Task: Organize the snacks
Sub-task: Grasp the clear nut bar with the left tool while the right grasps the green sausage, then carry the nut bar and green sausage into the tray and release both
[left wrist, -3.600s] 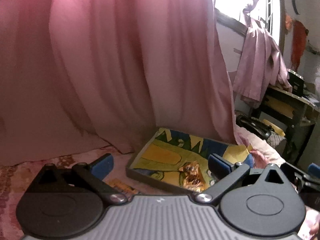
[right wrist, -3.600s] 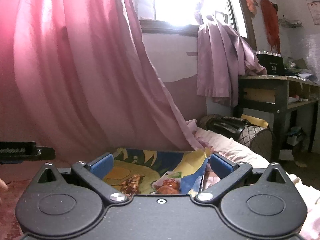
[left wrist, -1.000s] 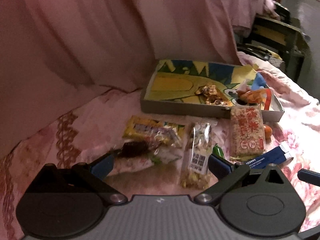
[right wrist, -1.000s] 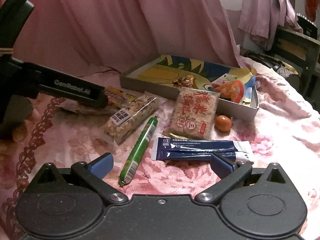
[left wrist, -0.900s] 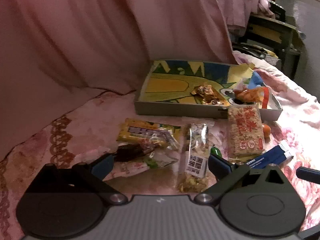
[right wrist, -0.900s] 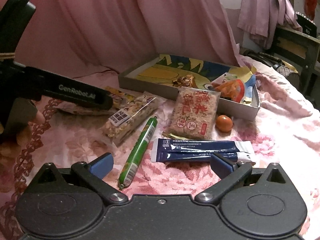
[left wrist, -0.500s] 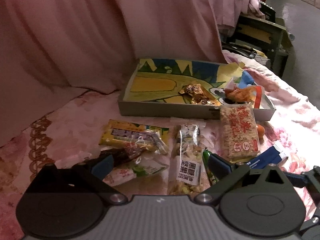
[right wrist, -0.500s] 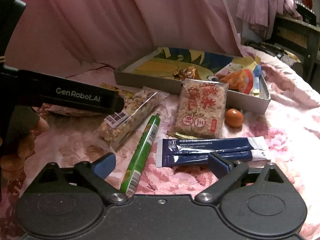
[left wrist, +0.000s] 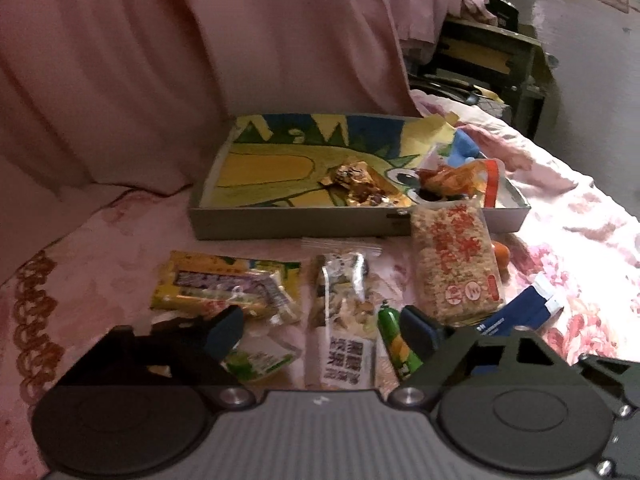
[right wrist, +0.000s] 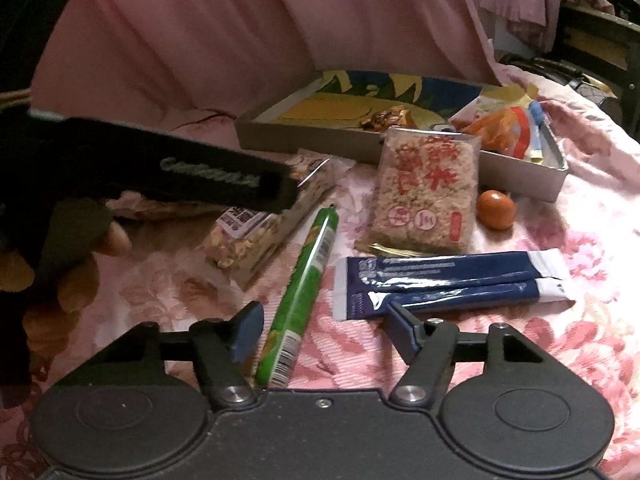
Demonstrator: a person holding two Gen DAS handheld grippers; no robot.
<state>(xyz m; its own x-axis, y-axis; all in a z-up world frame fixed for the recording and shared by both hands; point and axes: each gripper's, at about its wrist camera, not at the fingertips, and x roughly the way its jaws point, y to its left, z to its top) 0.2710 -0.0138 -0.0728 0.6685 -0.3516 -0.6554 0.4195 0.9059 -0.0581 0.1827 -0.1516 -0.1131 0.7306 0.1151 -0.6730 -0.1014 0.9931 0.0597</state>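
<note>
Snacks lie on a pink floral bedspread in front of a shallow grey box (left wrist: pixel 280 222) with a yellow and blue picture inside; the box also shows in the right wrist view (right wrist: pixel 304 140). My left gripper (left wrist: pixel 320 330) is open over a clear nut packet (left wrist: pixel 340 312), next to a yellow packet (left wrist: pixel 224 284). My right gripper (right wrist: pixel 324 326) is open around the near end of a green sausage stick (right wrist: pixel 304 292). A rice cracker pack (right wrist: pixel 428 196), an orange ball (right wrist: pixel 495 210) and dark blue sachets (right wrist: pixel 448 280) lie beyond it.
The box holds a gold-wrapped snack (left wrist: pixel 360 184) and an orange packet (left wrist: pixel 456 176). A pink curtain (left wrist: pixel 200 60) hangs behind the box. A dark desk (left wrist: pixel 488 52) stands at the far right. The left gripper's body (right wrist: pixel 180 176) crosses the right wrist view.
Both grippers have come down from facing the curtain and moved in close over the snacks. The right gripper's fingers have narrowed around the green sausage stick.
</note>
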